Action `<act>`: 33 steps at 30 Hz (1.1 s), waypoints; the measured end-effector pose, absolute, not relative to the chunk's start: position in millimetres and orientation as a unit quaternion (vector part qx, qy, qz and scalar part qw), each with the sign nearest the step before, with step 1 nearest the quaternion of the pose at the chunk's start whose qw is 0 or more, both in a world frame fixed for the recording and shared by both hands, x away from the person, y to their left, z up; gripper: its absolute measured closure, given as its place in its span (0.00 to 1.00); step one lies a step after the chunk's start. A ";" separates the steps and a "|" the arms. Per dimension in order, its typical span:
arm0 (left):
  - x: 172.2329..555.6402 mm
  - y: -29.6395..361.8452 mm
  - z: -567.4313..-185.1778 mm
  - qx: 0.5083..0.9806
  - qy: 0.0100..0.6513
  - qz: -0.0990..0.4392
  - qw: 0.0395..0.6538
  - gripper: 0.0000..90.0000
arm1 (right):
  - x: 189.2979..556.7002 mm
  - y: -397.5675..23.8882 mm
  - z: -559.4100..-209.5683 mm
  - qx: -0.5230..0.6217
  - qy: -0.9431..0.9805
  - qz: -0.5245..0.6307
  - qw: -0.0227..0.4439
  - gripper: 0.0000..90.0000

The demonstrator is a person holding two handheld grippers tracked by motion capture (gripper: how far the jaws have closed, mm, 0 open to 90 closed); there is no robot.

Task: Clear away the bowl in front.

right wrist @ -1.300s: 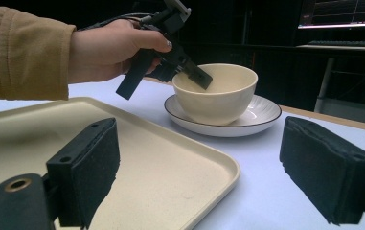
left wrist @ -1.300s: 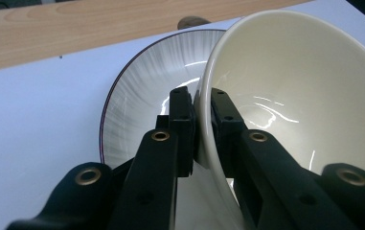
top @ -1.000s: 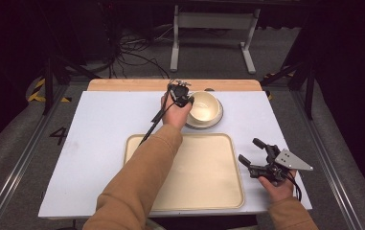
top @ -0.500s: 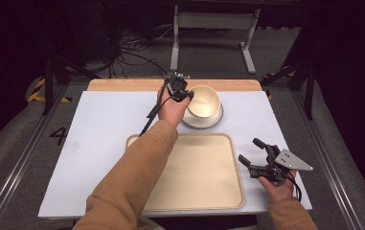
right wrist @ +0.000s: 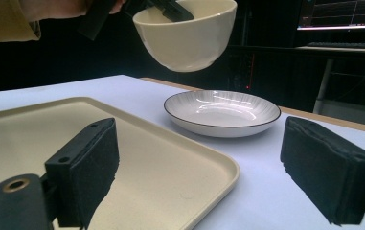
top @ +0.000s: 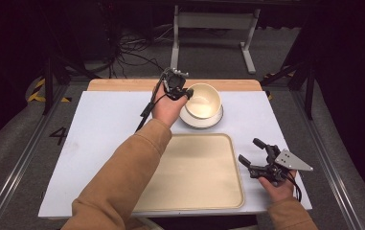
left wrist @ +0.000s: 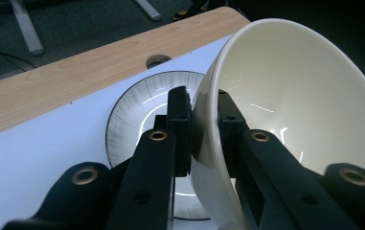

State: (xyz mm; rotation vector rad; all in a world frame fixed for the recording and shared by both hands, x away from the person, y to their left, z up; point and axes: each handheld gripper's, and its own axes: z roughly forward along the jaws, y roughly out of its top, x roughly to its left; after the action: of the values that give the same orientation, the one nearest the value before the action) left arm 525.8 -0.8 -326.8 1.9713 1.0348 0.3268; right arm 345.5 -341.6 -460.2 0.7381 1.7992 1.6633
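Lift step in hand — left gripper (top: 186,94) clamped on the rim of the cream ceramic bowl (top: 204,100), one jaw inside, one outside, bowl tilted and clear of the white ribbed plate with dark rim (right wrist: 222,113) below it. Next move, likely: carry it toward the beige plastic tray (top: 194,172) nearer the person, keeping it level. Right gripper (top: 256,155) rests wide open, empty, beside the tray.

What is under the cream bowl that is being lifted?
Under the bowl sits a shallow striped plate on the white table, with a gap of air between them. The left gripper pinches the bowl's rim. The bowl hides part of the plate from above.
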 end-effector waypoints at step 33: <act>459.0 32.7 -313.3 0.837 0.351 0.061 0.415 0.90 | 344.6 -341.4 -460.3 0.274 0.673 0.622 0.292 0.14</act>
State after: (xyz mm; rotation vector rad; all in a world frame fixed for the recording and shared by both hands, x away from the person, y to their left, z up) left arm 459.0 32.7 -313.3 2.1039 0.8815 0.1532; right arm 344.6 -341.4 -460.3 0.7299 1.7942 1.6573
